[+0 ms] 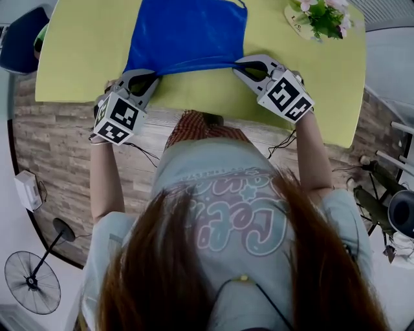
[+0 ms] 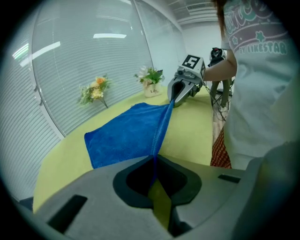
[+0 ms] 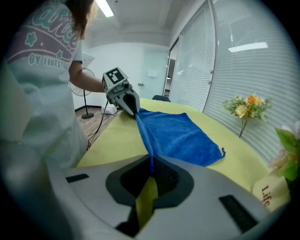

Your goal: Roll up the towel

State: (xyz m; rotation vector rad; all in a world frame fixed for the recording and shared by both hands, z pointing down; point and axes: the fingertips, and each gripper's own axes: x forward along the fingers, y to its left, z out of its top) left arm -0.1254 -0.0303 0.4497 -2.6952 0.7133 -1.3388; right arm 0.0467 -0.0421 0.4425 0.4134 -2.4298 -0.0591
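While 1 blue towel [image 1: 187,32] lies spread on the yellow-green table [image 1: 84,52], its near edge is pulled into a straight, taut line between 2 grippers at the side of the table closest to the person. The rest of the cloth lies flat and reaches away toward the far side; a small loop shows at 1 far corner in the right gripper view. The left gripper [image 1: 147,76] has its jaws pressed together on the towel's near left corner, the blue hem running straight into the slit between them. The right gripper [image 1: 249,64] is clamped the same way on the near right corner. Each gripper carries 1 cube with black-and-white square markers, and both point down at a slant onto the tabletop. Beyond the towel stand 2 flower arrangements: 1 white pot of green leaves and pale blossoms [image 1: 320,16] near the far right corner of the table, and 1 bunch of yellow and orange flowers [image 2: 96,89] by the blinds. On the floor to the left stands 1 fan [image 1: 32,281].
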